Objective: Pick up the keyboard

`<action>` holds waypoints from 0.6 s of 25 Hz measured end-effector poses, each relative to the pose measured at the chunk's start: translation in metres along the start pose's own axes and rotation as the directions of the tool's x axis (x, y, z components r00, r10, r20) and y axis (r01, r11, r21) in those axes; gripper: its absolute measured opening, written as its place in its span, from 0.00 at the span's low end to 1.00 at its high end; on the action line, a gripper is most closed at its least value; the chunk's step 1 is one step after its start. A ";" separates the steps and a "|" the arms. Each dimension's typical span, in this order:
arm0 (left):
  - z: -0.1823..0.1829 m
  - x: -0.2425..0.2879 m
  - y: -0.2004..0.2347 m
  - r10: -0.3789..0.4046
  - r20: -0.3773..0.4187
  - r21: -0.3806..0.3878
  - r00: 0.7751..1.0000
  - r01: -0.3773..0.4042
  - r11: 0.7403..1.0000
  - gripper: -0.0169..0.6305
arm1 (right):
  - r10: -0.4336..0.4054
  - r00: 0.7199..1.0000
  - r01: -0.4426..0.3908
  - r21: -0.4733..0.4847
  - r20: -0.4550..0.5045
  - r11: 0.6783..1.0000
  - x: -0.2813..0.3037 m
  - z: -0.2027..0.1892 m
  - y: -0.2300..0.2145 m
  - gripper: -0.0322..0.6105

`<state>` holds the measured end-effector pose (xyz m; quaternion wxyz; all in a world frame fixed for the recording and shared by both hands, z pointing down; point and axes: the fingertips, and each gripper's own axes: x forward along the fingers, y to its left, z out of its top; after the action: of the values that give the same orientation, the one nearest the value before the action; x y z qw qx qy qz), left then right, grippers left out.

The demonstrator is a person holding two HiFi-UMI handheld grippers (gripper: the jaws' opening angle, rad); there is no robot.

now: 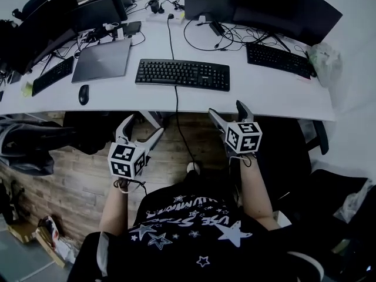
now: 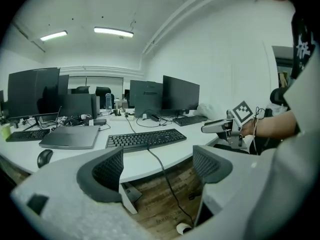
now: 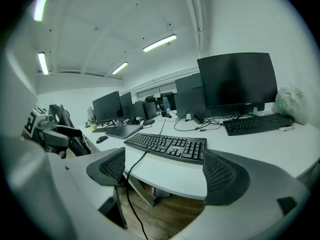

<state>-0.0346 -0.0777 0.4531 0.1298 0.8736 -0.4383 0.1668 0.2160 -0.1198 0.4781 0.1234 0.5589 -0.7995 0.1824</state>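
Note:
A black keyboard (image 1: 183,74) lies flat on the white desk (image 1: 264,96), its cable hanging over the front edge. It also shows in the left gripper view (image 2: 146,138) and the right gripper view (image 3: 169,146). My left gripper (image 1: 140,133) hangs in front of the desk, below its edge, jaws wide apart with nothing between them (image 2: 157,171). My right gripper (image 1: 228,114) is level with the desk's front edge, right of the cable, also open and empty (image 3: 167,171). Neither touches the keyboard.
A closed grey laptop (image 1: 102,60) and a black mouse (image 1: 83,94) lie left of the keyboard. A second keyboard (image 1: 278,59) sits at the right, a third (image 1: 53,74) at the far left. Monitors (image 1: 210,2) line the back. A black chair (image 1: 88,131) stands under the desk.

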 end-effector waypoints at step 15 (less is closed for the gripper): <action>0.022 0.056 0.004 0.074 -0.047 0.002 0.996 -0.074 0.997 0.68 | 0.142 0.983 -0.156 -0.121 -0.114 0.980 0.064 0.008 -0.029 0.76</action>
<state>-0.0028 -0.1292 0.4560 0.1335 0.8527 -0.4672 0.1919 0.2215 -0.1870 0.5009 0.1872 0.4778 -0.8417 0.1679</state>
